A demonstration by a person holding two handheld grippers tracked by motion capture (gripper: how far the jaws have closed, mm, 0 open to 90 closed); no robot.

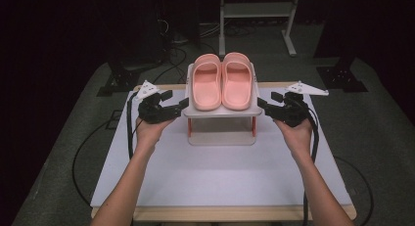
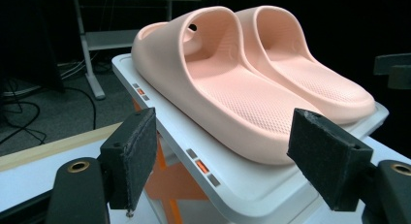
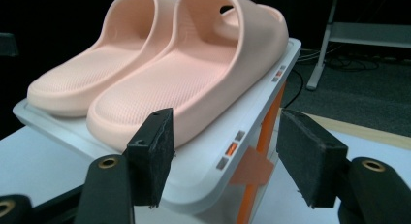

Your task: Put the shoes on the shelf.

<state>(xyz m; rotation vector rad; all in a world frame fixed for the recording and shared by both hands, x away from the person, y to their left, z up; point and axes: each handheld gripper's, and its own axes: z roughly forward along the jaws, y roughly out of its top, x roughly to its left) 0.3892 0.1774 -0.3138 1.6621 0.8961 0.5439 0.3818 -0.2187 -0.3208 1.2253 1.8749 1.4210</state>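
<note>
Two pink slippers stand side by side on a white tray (image 1: 220,112) raised on orange legs at the back middle of the table. The left slipper (image 1: 205,86) (image 2: 218,88) (image 3: 92,73) is nearest my left gripper (image 1: 182,104) (image 2: 228,146), which stands open at the tray's front left corner. That corner lies between its black pads (image 2: 138,151) without contact. The right slipper (image 1: 237,84) (image 3: 194,73) (image 2: 300,64) lies by my right gripper (image 1: 262,103) (image 3: 232,151). It is open at the tray's front right corner, and its pads (image 3: 310,156) straddle the tray's edge.
The tray stands on a white table top (image 1: 220,172) with a wooden rim. Around it is dark carpet with cables (image 1: 93,138). A metal frame (image 1: 257,11) stands behind, with black stand feet (image 1: 340,77) at the back right and back left.
</note>
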